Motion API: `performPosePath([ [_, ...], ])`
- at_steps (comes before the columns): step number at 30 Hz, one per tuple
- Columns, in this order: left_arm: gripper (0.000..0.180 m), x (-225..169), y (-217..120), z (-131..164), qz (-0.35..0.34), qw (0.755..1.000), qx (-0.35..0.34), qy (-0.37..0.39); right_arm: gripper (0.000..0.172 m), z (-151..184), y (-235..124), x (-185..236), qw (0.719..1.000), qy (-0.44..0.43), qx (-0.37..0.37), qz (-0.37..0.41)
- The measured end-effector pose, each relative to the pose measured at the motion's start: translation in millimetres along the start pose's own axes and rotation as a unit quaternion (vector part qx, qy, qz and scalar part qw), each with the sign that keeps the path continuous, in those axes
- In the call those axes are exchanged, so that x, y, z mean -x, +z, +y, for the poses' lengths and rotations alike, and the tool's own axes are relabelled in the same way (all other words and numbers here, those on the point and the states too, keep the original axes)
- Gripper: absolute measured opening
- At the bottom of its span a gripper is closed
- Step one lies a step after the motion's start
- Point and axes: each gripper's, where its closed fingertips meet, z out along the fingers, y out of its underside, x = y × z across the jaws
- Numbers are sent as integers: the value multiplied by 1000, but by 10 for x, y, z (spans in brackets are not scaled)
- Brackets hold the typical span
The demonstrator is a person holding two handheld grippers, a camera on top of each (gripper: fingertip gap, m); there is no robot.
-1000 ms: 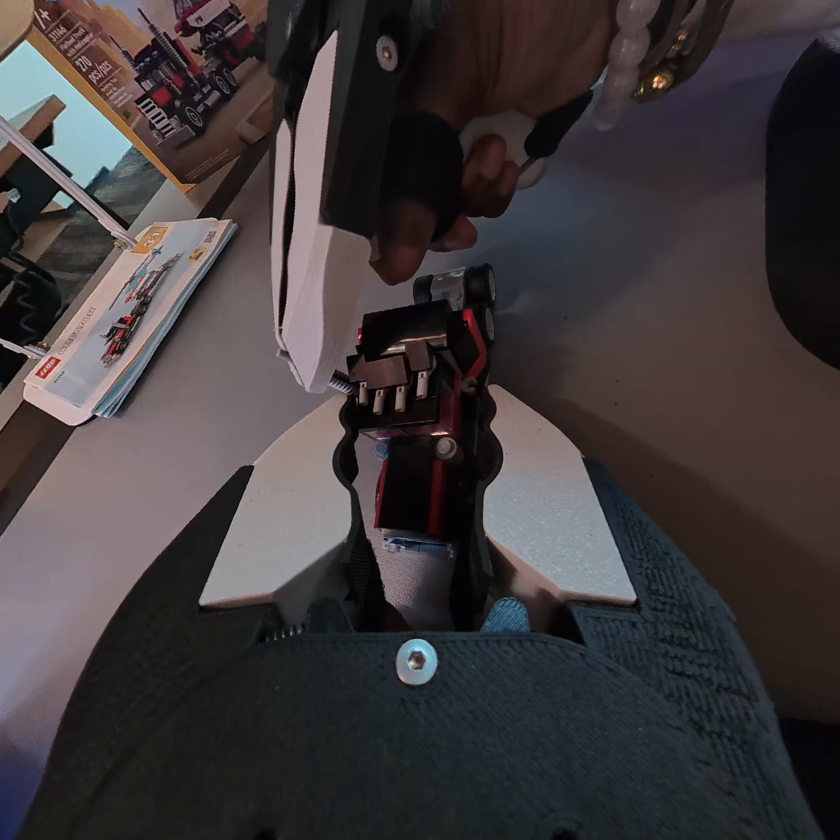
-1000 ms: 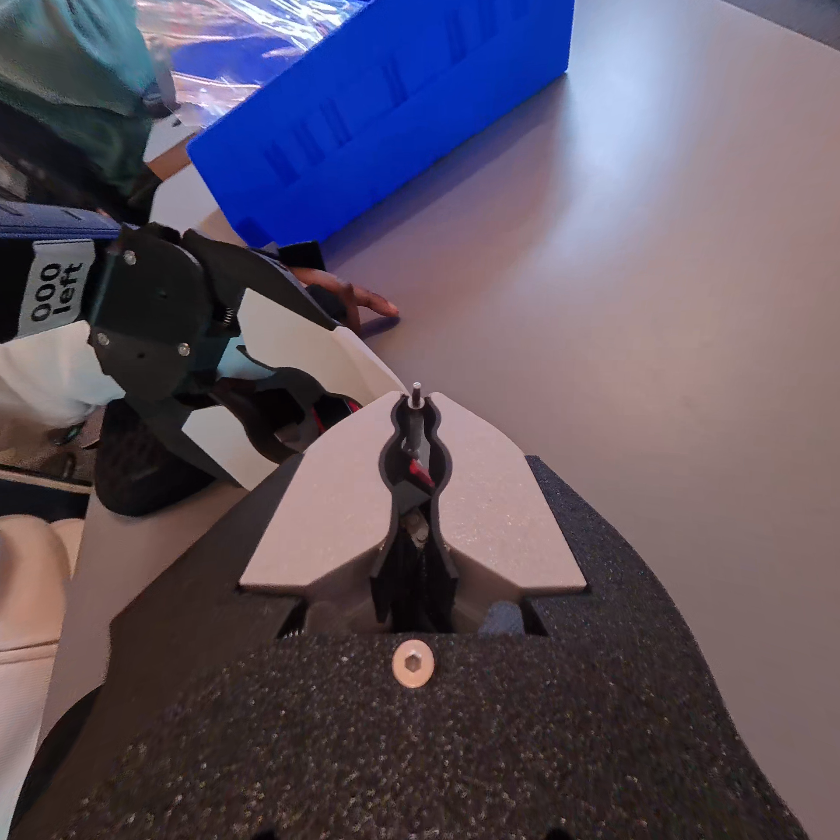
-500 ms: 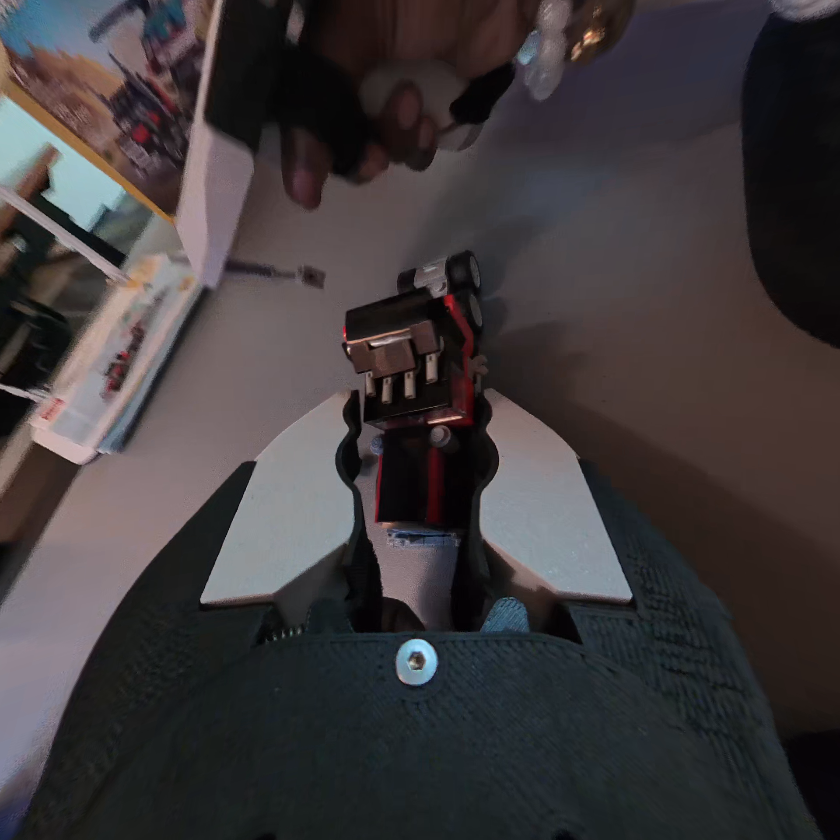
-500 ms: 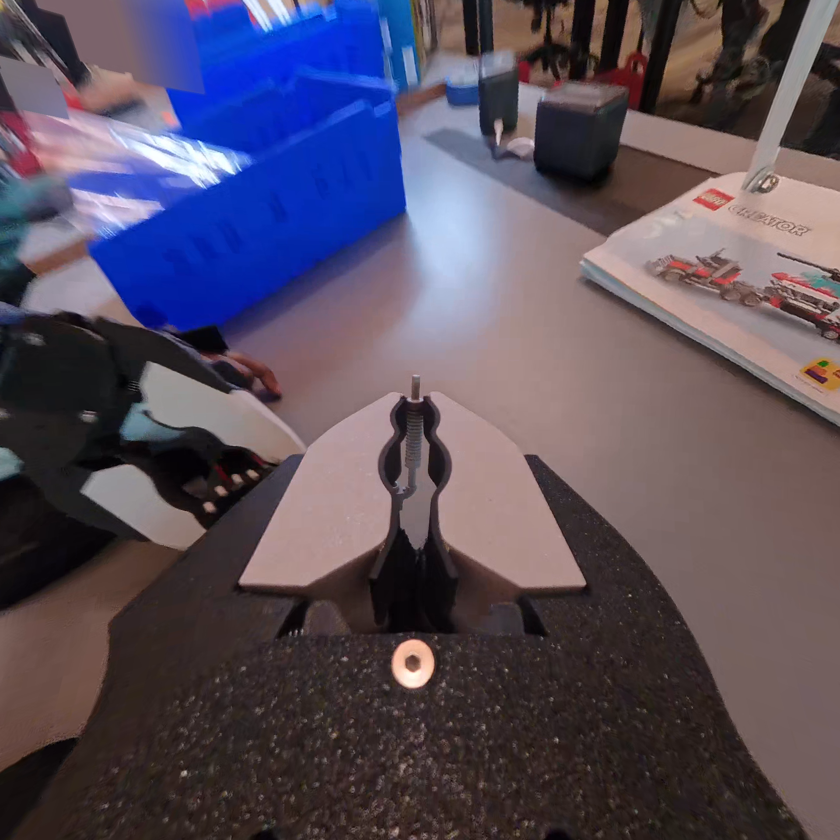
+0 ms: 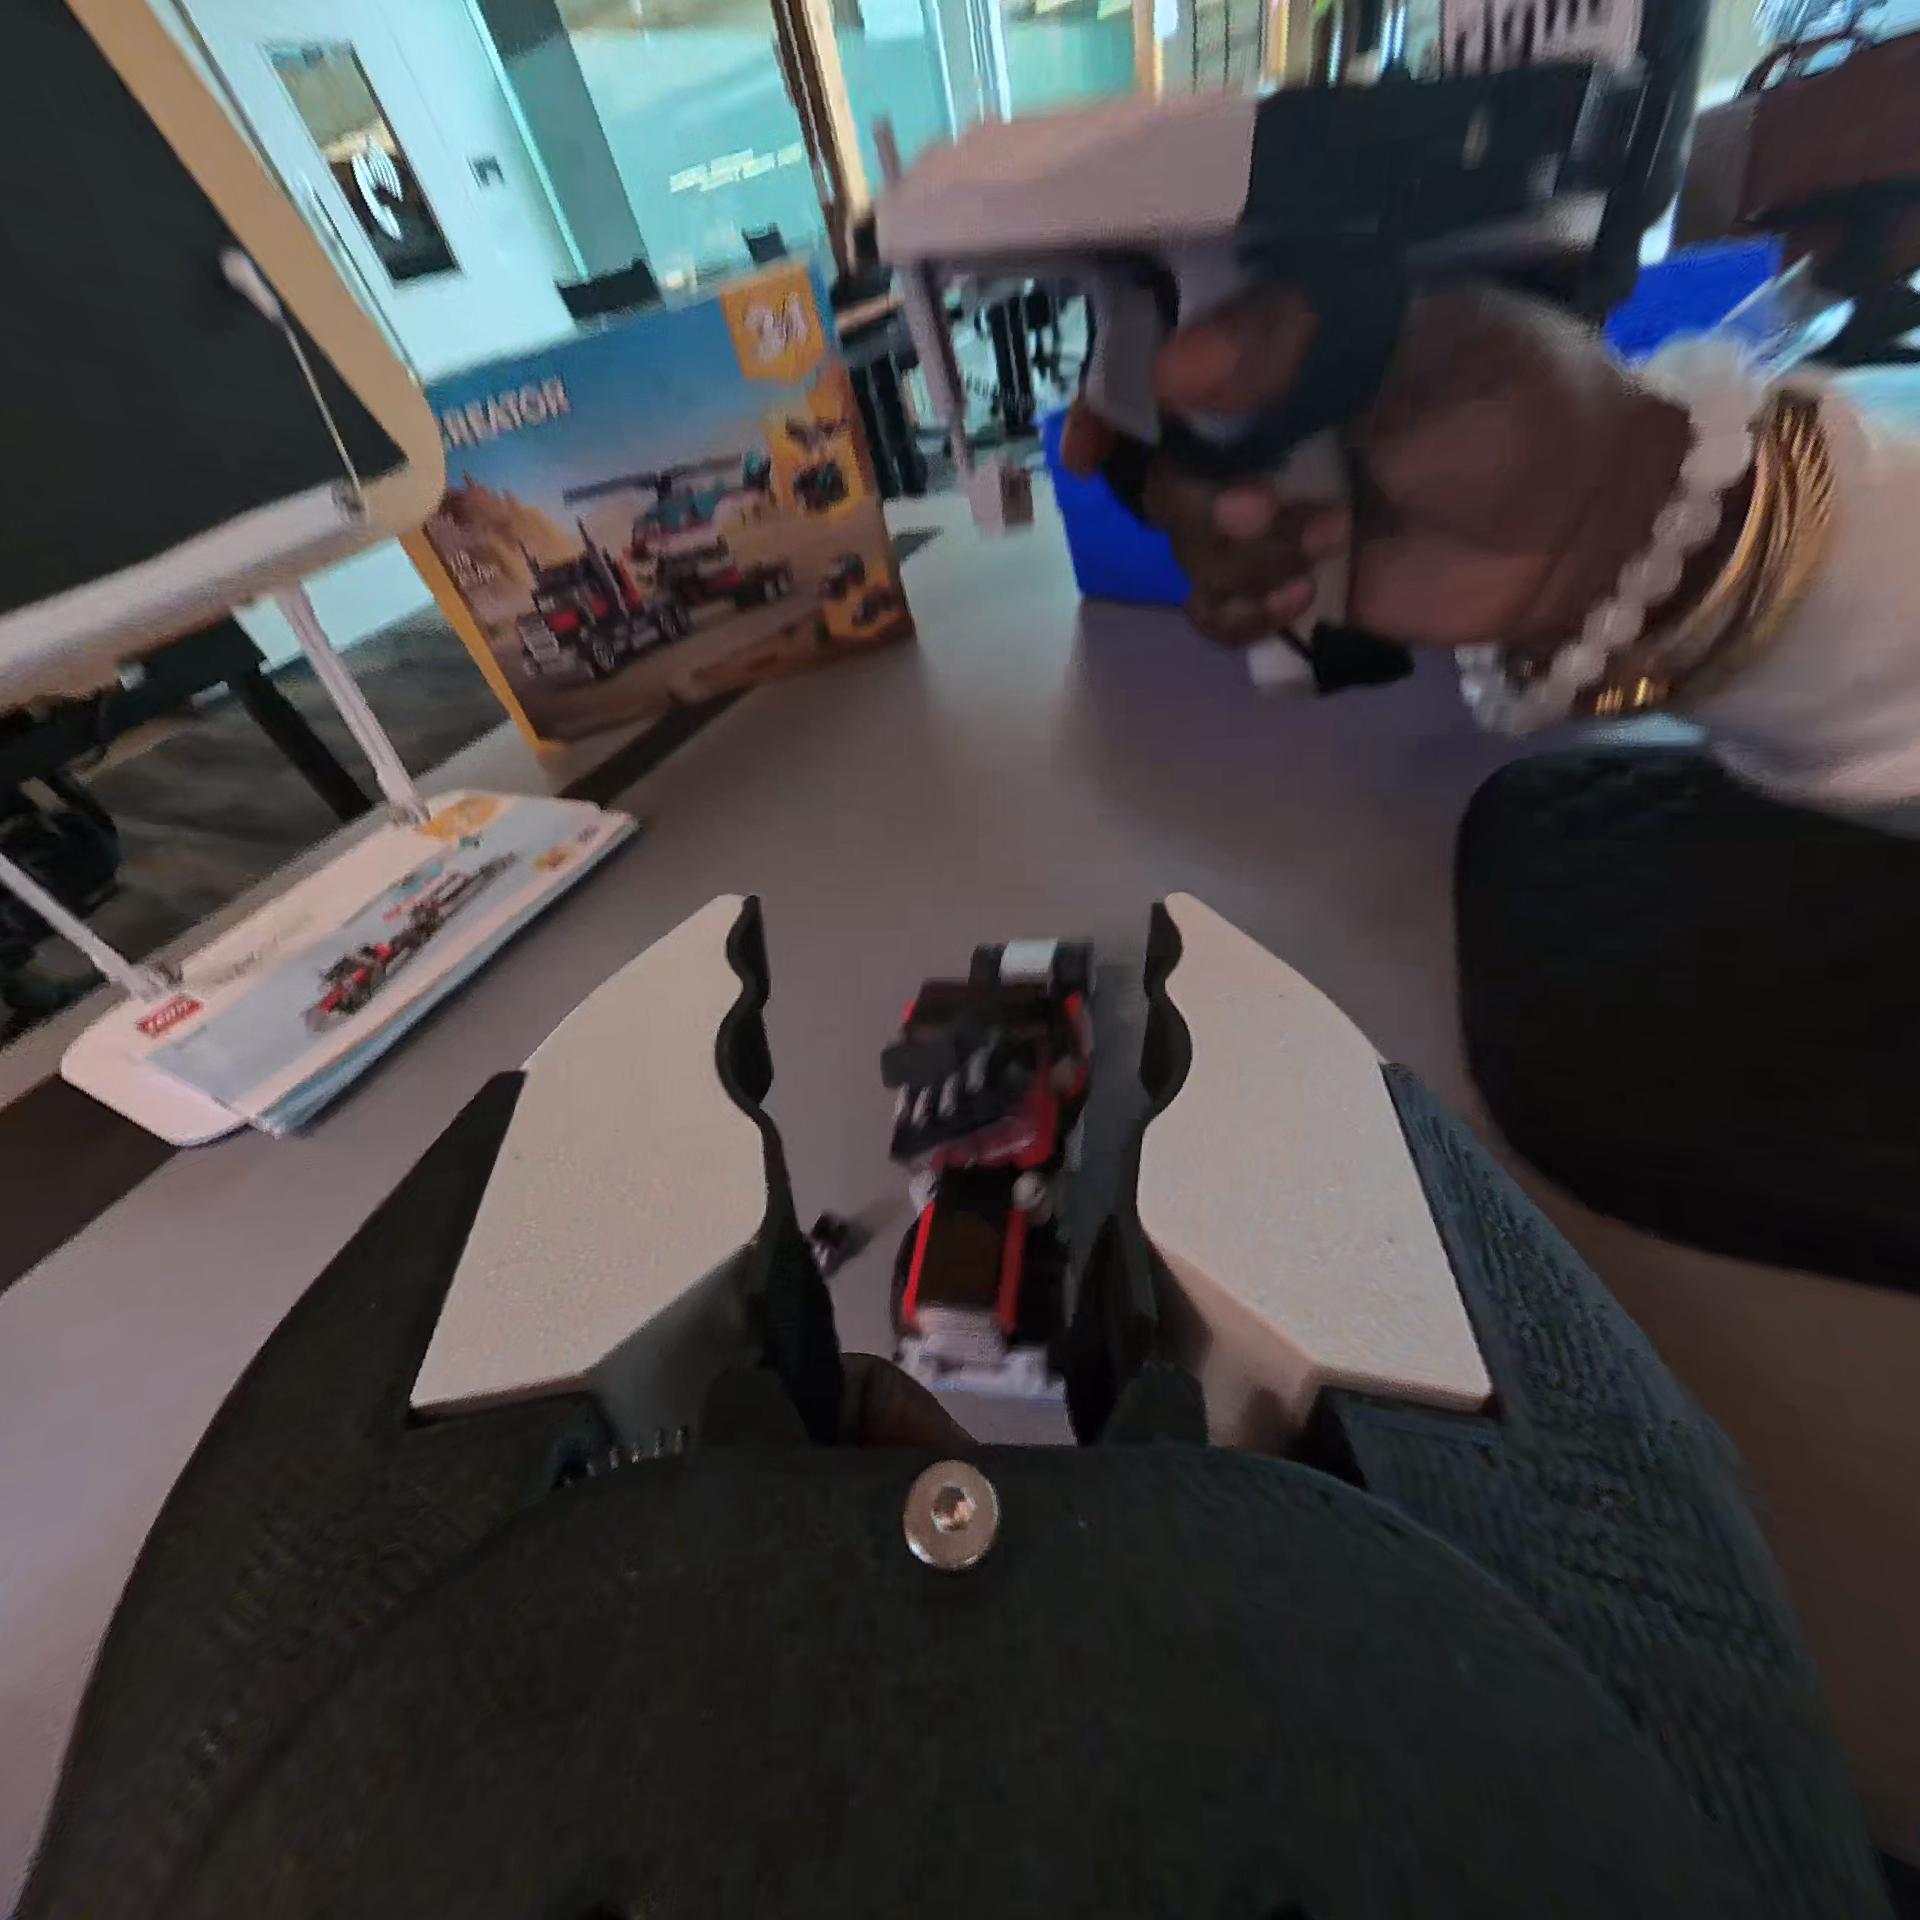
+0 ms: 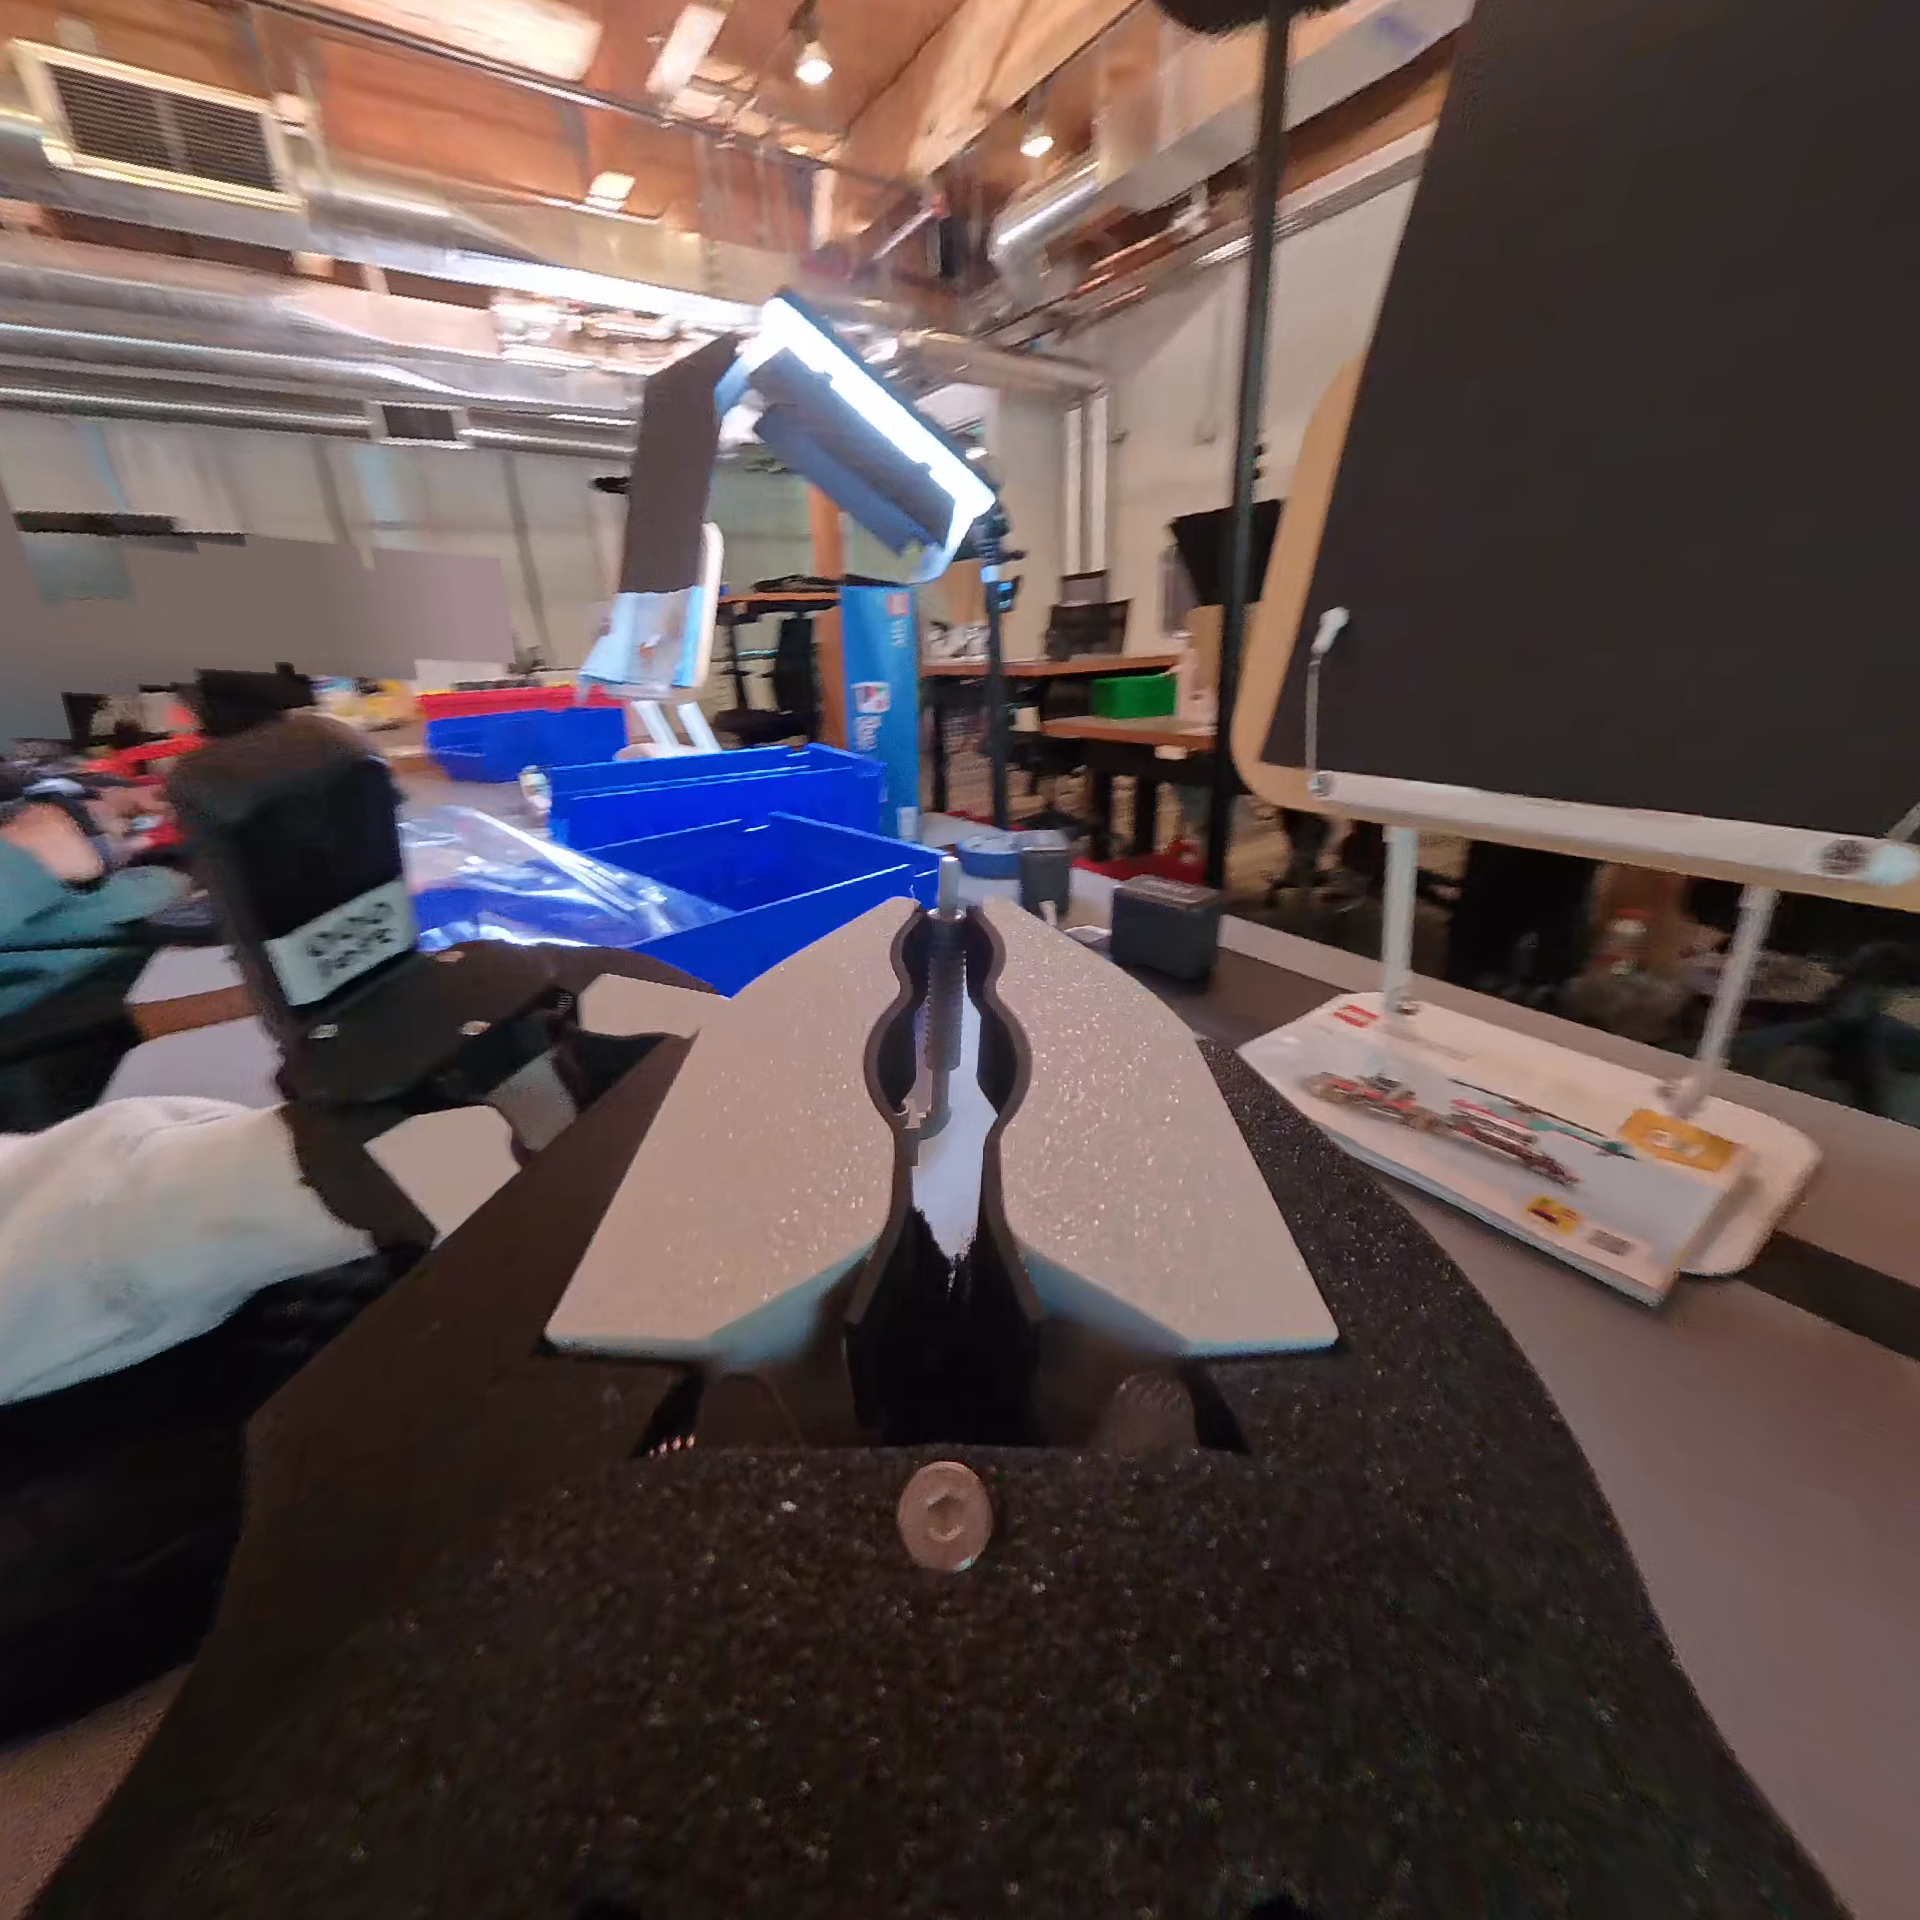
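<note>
A grey tabletop [image 5: 987, 748] fills a workshop with exposed ceiling ducts, blue bins [image 6: 769, 862] at 11 o'clock in the right wrist view and a lit panel lamp [image 6: 862, 436] above them. The left claw [image 5: 956, 1039] is spread wide over the tabletop; a black-and-red toy truck [image 5: 987, 1122] sits between its fingers, closer to the right finger [image 5: 1257, 1122], with a clear gap on its left side. A tiny dark piece [image 5: 842, 1236] lies just beside the truck at 9 o'clock. An instruction booklet [image 5: 364, 956] rests at 10 o'clock and the kit box [image 5: 665, 530] stands at 11 o'clock. The right claw [image 6: 943, 935] is pinching a thin grey spring-wrapped rod [image 6: 943, 977], its tip poking out past the fingertips.
</note>
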Motion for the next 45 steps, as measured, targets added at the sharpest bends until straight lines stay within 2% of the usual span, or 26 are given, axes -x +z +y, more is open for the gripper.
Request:
performPosePath([
  [2, 58, -124, -11, -258, -14, 999, -31, 6, 6, -36, -95, 77, 999, -16, -8, 39],
  [4, 40, -213, 11, -438, -61, 998, -31, 12, 6, -51, -189, 169, 997, -31, -17, 76],
  [10, 33, -542, 238, -535, -119, 990, 1, 72, 6, -58, -390, 404, 989, -53, -38, 134],
  [14, 24, -650, 272, -567, -123, 990, -14, 73, 6, 5, -451, 481, 990, -45, -32, 133],
  [16, 10, -680, 254, -582, -124, 989, -21, 73, 6, 25, -489, 499, 990, -41, -33, 132],
  [21, 8, -810, 197, -567, -80, 995, -32, 53, 6, 62, -629, 554, 993, -22, -22, 114],
  [23, 8, -858, 178, -533, -72, 994, -22, 73, 7, 113, -665, 596, 996, -14, 2, 91],
  [25, 8, -937, 174, -524, -65, 991, -16, 112, 18, 219, -677, 631, 996, -3, 43, 72],
  [26, 8, -1011, 181, -526, -53, 991, -15, 126, 6, 276, -686, 683, 997, -3, 64, 52],
  [27, 8, -1078, 187, -525, -44, 990, -13, 132, 3, 274, -711, 734, 997, -3, 64, 35],
  [29, 8, -1201, 172, -549, -23, 991, -27, 128, 2, 263, -796, 818, 998, 25, 63, 7],
  [31, 8, -1375, 128, -603, 25, 996, -61, 68, 3, 251, -921, 908, 993, 104, 54, -35],
  [35, 7, -1627, 51, -768, 75, 987, -140, -24, 4, 182, -1119, 1006, 956, 281, -30, -79],
  [37, 7, -1674, 11, -861, 85, 978, -180, -64, 5, 182, -1165, 1021, 943, 319, -64, -69],
  [39, 7, -1691, -14, -881, 82, 972, -204, -81, 5, 167, -1183, 1035, 950, 302, -71, -46],
  [41, 8, -1678, 35, -789, 79, 975, -178, -102, 4, 209, -1208, 989, 977, 213, -31, 5],
  [43, 9, -1723, 160, -544, 97, 989, -76, -81, 1, 426, -1257, 959, 993, 76, 80, 47],
  [45, 10, -1787, 217, -267, 124, 988, 44, -79, 1, 688, -1372, 890, 979, -29, 182, 82],
])
